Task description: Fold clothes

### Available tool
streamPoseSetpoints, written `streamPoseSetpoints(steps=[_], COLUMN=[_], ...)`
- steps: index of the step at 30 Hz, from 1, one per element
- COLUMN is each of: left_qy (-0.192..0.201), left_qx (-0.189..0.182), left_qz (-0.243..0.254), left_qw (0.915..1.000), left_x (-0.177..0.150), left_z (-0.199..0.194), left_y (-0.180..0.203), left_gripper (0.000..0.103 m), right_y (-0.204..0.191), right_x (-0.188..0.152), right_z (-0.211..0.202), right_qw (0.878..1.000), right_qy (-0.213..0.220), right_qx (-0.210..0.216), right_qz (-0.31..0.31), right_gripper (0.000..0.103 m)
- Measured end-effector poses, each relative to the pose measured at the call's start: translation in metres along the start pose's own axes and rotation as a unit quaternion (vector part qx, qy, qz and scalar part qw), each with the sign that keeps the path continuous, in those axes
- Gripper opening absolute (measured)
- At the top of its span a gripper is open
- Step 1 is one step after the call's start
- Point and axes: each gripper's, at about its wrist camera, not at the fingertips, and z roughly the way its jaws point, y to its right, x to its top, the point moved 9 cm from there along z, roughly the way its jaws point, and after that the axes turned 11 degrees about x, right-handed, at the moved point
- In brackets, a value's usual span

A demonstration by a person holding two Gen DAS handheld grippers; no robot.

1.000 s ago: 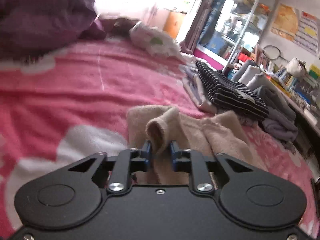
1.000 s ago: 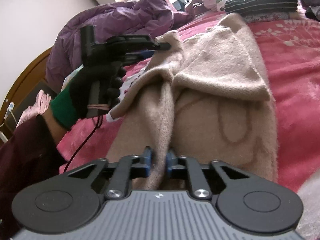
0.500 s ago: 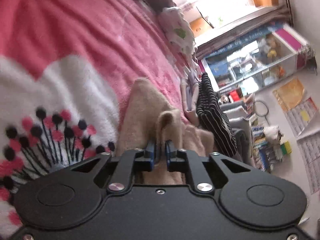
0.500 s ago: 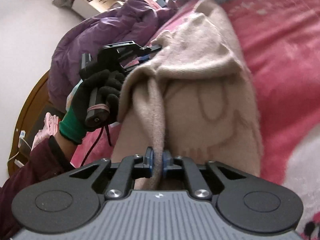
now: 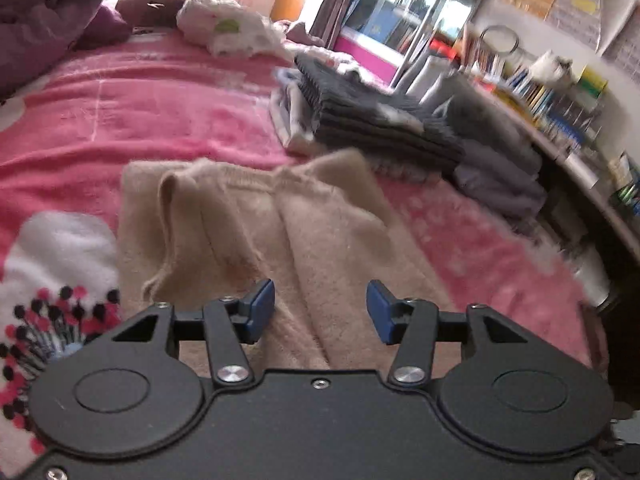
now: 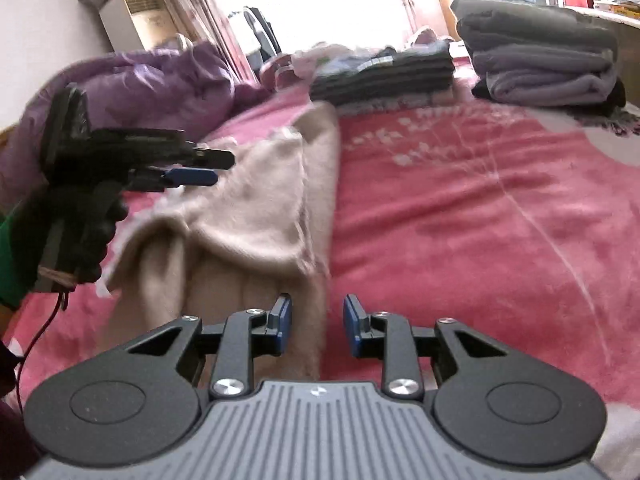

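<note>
- The left gripper (image 5: 320, 311) hangs with its blue-padded jaws spread wide and nothing between them, just above the beige fuzzy knit sweater (image 5: 256, 224).
- The right gripper (image 6: 317, 325) is parted too, over the sweater's right edge; whether a pad brushes the cloth is hard to tell.
- The sweater lies folded lengthwise on the pink floral fleece blanket (image 6: 460, 208).
- Folded dark striped and grey clothes (image 5: 384, 128) sit beyond it.

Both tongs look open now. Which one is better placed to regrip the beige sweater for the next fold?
Probably the left tongs: they sit open directly over the beige sweater. The right tongs, also open, straddle its edge, half over the pink blanket.
</note>
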Motion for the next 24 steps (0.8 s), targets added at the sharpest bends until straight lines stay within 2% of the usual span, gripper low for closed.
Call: streamPoseSetpoints(steps=[2, 4, 5, 7, 8, 9, 10, 11, 13, 15, 17, 19, 21, 23, 24], left_qy=[-0.015, -0.031, -0.036, -0.043, -0.044, -0.044, -0.041, -0.037, -0.012, 0.013, 0.003, -0.009, -0.020, -0.032, -0.037], left_qx=[0.001, 0.003, 0.015, 0.009, 0.003, -0.002, -0.012, -0.022, -0.071, -0.122, -0.113, -0.102, -0.090, -0.079, -0.074], left_qz=[0.018, 0.037, 0.048, 0.040, 0.029, 0.019, 0.006, -0.007, -0.046, -0.085, -0.081, -0.076, -0.070, -0.065, -0.062], left_qw=[0.9997, 0.9988, 0.9981, 0.9982, 0.9986, 0.9988, 0.9991, 0.9991, 0.9963, 0.9888, 0.9903, 0.9919, 0.9932, 0.9942, 0.9946], left_x=[-0.007, -0.014, -0.017, -0.022, -0.021, -0.021, -0.020, -0.019, -0.006, 0.007, 0.002, -0.004, -0.010, -0.015, -0.018], left_z=[0.010, 0.020, 0.025, 0.030, 0.030, 0.030, 0.027, 0.025, 0.008, -0.010, -0.006, -0.001, 0.004, 0.009, 0.011], left_y=[0.011, 0.021, 0.021, 0.019, 0.017, 0.014, 0.015, 0.016, 0.029, 0.042, 0.040, 0.037, 0.034, 0.032, 0.030], left_gripper=[0.047, 0.030, 0.030, 0.030, 0.028, 0.025, 0.016, 0.011, 0.011, 0.011, 0.010, 0.011, 0.011, 0.018, 0.022], right_y=[0.001, 0.002, 0.002, 0.003, 0.004, 0.004, 0.004, 0.005, 0.007, 0.015, 0.025, 0.037, 0.038, 0.030, 0.025], right_x=[-0.003, -0.005, -0.006, -0.009, -0.010, -0.012, -0.013, -0.014, -0.014, -0.005, -0.002, -0.005, -0.010, -0.013, -0.016], right_z=[0.002, 0.003, 0.004, 0.006, 0.006, 0.007, 0.008, 0.009, 0.005, -0.012, -0.021, -0.022, -0.018, -0.016, -0.016], right_qw=[1.000, 1.000, 1.000, 1.000, 1.000, 1.000, 1.000, 1.000, 0.999, 0.997, 0.996, 0.995, 0.994, 0.995, 0.996], right_qy=[-0.004, -0.008, -0.010, -0.014, -0.016, -0.018, -0.020, -0.022, -0.014, 0.022, 0.027, 0.021, 0.009, 0.000, -0.008], right_qx=[0.002, 0.003, 0.004, 0.005, 0.006, 0.007, 0.008, 0.008, 0.015, 0.029, 0.021, 0.004, 0.016, 0.026, 0.027], right_qz=[0.003, 0.006, 0.007, 0.010, 0.012, 0.013, 0.014, 0.016, 0.031, 0.072, 0.082, 0.095, 0.109, 0.093, 0.081], right_gripper=[0.037, 0.038, 0.038, 0.040, 0.033, 0.017, 0.015, 0.012, 0.011, 0.007, 0.007, 0.012, 0.015, 0.040, 0.042])
